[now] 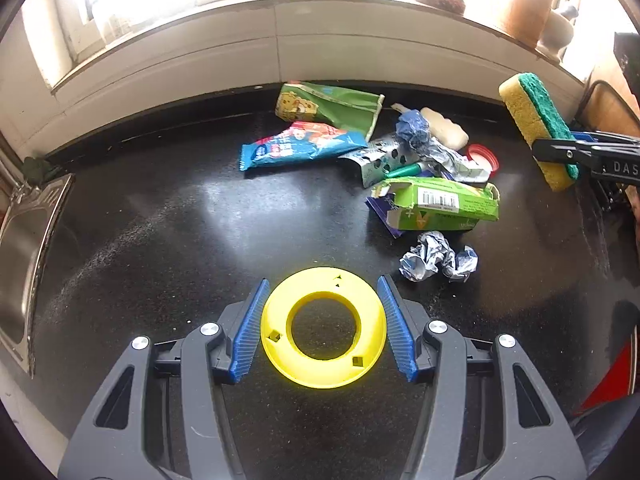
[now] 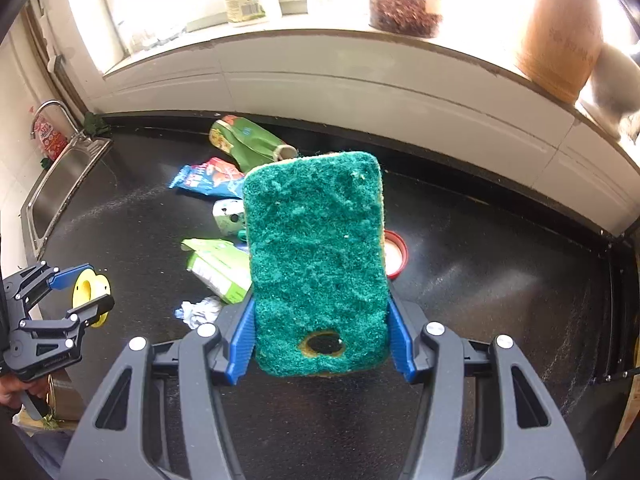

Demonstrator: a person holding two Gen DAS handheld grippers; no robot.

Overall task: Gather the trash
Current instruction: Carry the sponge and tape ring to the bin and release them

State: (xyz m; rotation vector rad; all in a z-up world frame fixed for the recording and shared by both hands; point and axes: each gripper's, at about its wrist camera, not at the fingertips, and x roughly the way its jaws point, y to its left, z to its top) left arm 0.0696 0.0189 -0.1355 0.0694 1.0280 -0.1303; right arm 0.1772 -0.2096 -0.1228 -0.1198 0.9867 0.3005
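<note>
My left gripper [image 1: 322, 326] is shut on a yellow plastic ring [image 1: 324, 364] and holds it above the black counter; it also shows in the right wrist view [image 2: 86, 292]. My right gripper [image 2: 320, 332] is shut on a yellow sponge with a green scouring face [image 2: 318, 256], also seen in the left wrist view [image 1: 536, 132]. A trash pile lies on the counter: a green snack bag [image 1: 332, 106], a blue wrapper [image 1: 296, 146], a green carton [image 1: 444, 204], crumpled foil [image 1: 436, 260], a red lid [image 1: 482, 156].
A steel sink [image 1: 24, 256] sits at the counter's left end, with a tap [image 2: 50, 110]. A white windowsill [image 2: 320, 40] with jars and bottles runs along the back wall. The black counter [image 1: 180, 240] spreads left of the pile.
</note>
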